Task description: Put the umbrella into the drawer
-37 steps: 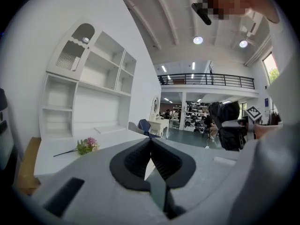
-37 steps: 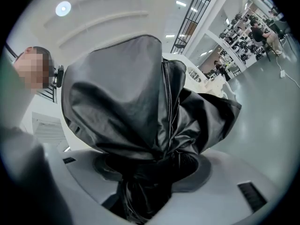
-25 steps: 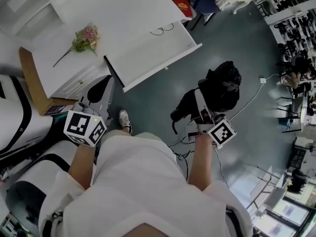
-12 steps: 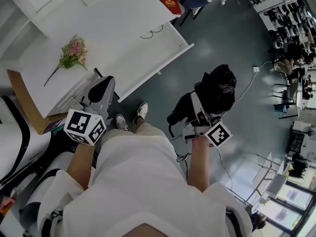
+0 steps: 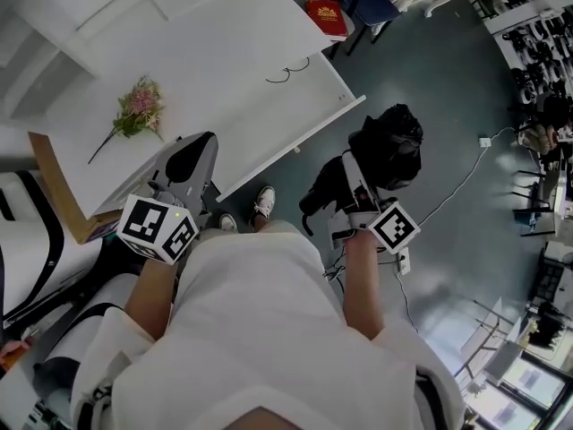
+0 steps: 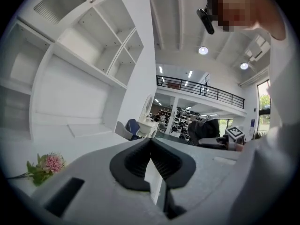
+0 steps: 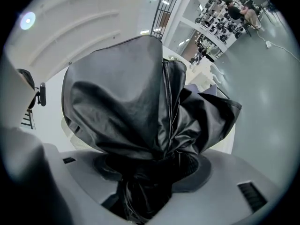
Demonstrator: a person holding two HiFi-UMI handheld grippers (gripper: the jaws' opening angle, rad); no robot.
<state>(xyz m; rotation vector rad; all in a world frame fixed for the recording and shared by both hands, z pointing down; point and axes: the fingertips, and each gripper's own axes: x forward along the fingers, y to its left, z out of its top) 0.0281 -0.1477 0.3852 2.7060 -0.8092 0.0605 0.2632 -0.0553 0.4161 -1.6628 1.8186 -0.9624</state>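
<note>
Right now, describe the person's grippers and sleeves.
The left gripper and the right gripper have smooth grey bodies and black pads. Each bears a cube printed with black-and-white square markers: left cube, right cube. The person wears a white top with short sleeves.

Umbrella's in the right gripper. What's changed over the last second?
The person stepped toward the white cabinet, bringing both grippers nearer its edge. The right gripper stays shut on the black umbrella, the left gripper shut and empty; the flowers have not moved.
</note>
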